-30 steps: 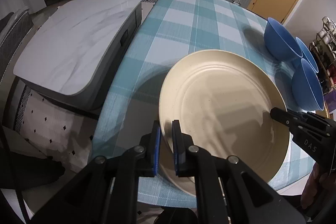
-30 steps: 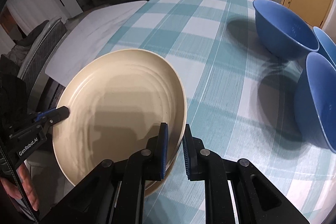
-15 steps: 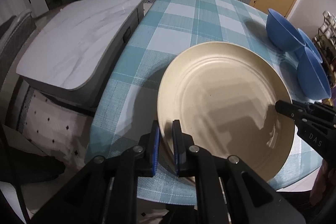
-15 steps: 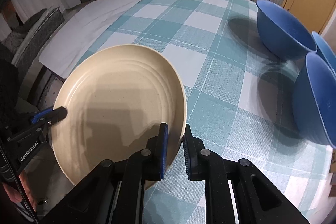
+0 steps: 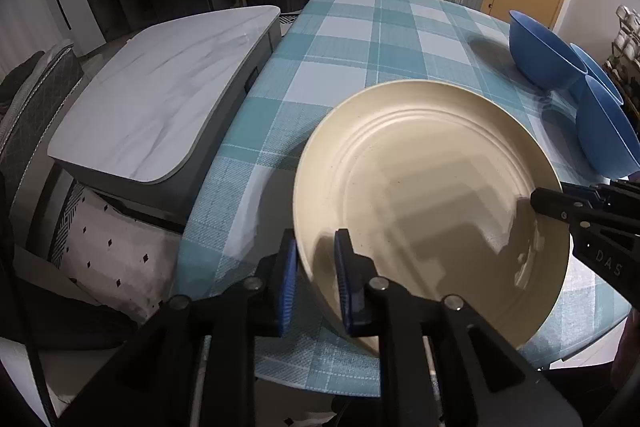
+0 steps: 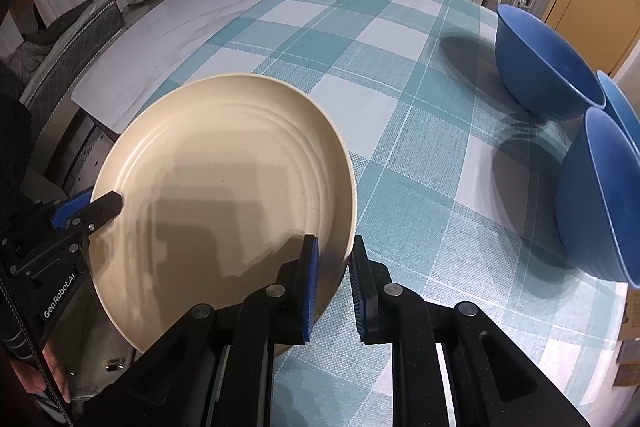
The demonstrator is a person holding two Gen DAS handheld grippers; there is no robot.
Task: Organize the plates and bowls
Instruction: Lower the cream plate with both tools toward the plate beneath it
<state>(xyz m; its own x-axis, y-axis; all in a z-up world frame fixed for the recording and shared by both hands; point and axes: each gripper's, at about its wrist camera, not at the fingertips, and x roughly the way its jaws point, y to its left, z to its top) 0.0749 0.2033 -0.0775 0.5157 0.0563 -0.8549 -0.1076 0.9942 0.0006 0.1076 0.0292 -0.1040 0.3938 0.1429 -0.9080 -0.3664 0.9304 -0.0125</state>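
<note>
Both grippers are set on one cream plate (image 5: pixel 424 195), which sits on the checked tabletop (image 5: pixel 384 39) near its front edge. Seen from the left wrist, the left gripper (image 5: pixel 316 267) straddles the plate's rim at about 7 o'clock; its jaws are opening, with the rim between them and a gap visible at the outer blue pad. The right gripper (image 5: pixel 538 197) is seen biting the rim at about 3 o'clock.

Seen from the right wrist, the right gripper (image 6: pixel 333 269) is nearly closed over the rim at about 4 o'clock on the plate (image 6: pixel 224 187), the inner pad lying against the plate's face; whether the outer pad presses cannot be told. The left gripper (image 6: pixel 102 205) reaches the rim at 9 o'clock.

Three blue bowls (image 6: pixel 544 67) stand clustered at about 2 o'clock on the tabletop (image 6: pixel 360 39), well apart from the plate.

A risk is judged here: with one grip being loosened, the plate would be carried by a single rim hold, and it could tilt, slip, or slide toward the near table edge. A second plate may lie beneath, but that cannot be confirmed.
</note>
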